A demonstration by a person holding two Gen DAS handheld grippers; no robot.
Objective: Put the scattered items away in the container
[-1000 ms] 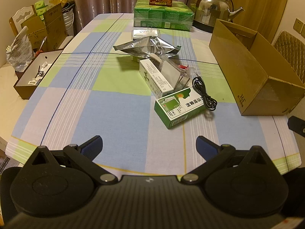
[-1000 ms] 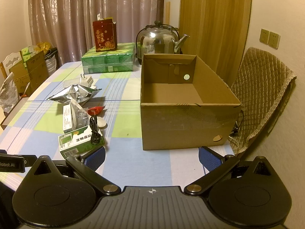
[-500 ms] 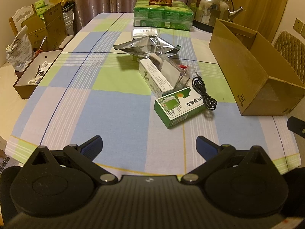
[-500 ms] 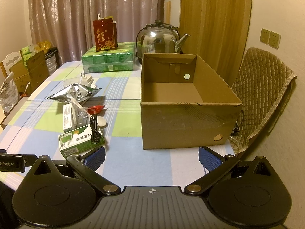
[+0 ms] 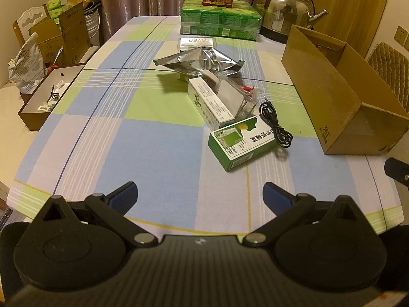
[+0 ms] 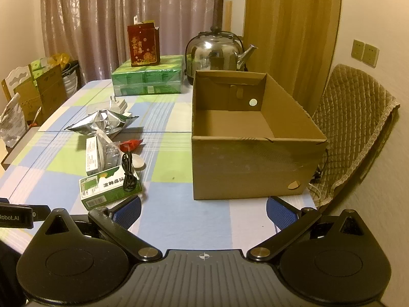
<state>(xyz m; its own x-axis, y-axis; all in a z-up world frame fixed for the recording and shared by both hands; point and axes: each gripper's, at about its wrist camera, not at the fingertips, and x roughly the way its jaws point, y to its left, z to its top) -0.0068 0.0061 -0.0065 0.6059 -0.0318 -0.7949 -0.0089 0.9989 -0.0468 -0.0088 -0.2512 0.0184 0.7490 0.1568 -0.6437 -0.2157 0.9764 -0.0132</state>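
The left gripper (image 5: 200, 196) hovers low over the near edge of the table (image 5: 158, 158), its blue-padded fingers (image 5: 124, 196) spread wide and holding nothing. The right gripper (image 6: 203, 211) sits level alongside, fingers (image 6: 280, 213) likewise parted wide and empty

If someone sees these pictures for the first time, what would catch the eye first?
Probably the big open cardboard box, empty, on the right side of the checked tablecloth. Next, the clutter left of it: a green medicine box with a black cable partly on it, and a crumpled silver foil bag behind.
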